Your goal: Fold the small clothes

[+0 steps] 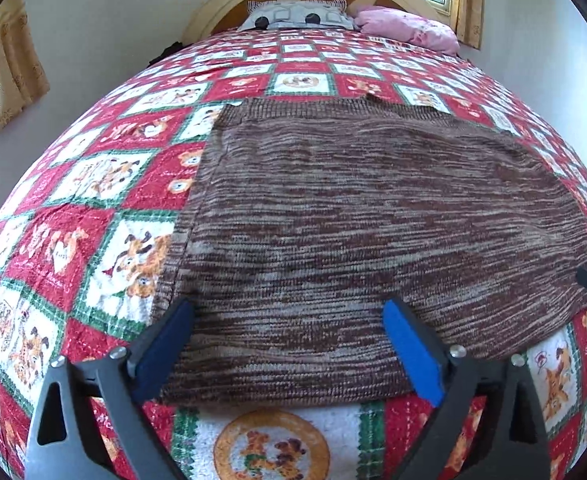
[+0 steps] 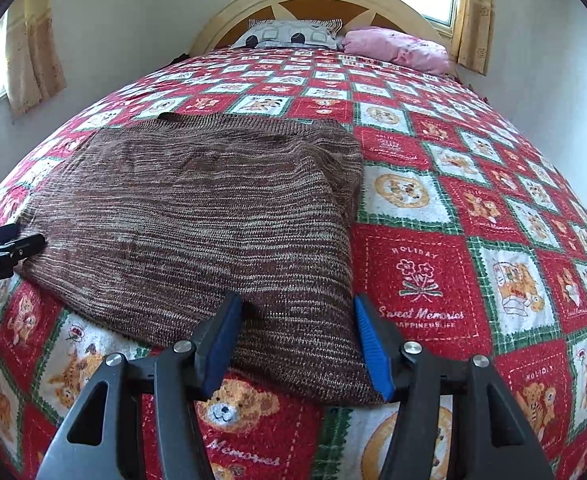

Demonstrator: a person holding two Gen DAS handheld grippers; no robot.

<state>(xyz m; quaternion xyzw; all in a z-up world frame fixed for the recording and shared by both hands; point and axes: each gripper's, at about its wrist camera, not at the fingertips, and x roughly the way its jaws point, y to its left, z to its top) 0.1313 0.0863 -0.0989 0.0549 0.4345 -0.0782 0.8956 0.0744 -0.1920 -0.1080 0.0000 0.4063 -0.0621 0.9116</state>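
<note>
Sweater [image 1: 373, 216], brown knit, folded flat on bed quilt [image 1: 93, 184], 12 o'clock from me. My left gripper [image 1: 289, 340] jaws spread wide; right gripper [image 2: 297, 336] jaws half spread, pinching nothing. Next judged: grab near hem, fold away.

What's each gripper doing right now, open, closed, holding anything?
Left gripper: open wide, fingers straddling the near edge of the brown knit sweater, nothing held.
Right gripper: open, fingers either side of the sweater's near corner, not gripping it.

bedspread [image 2: 429, 280]: "HOLIDAY", "Sweet Memories" | left tool [image 2: 9, 252]: partial "enRoboLAI"
</note>
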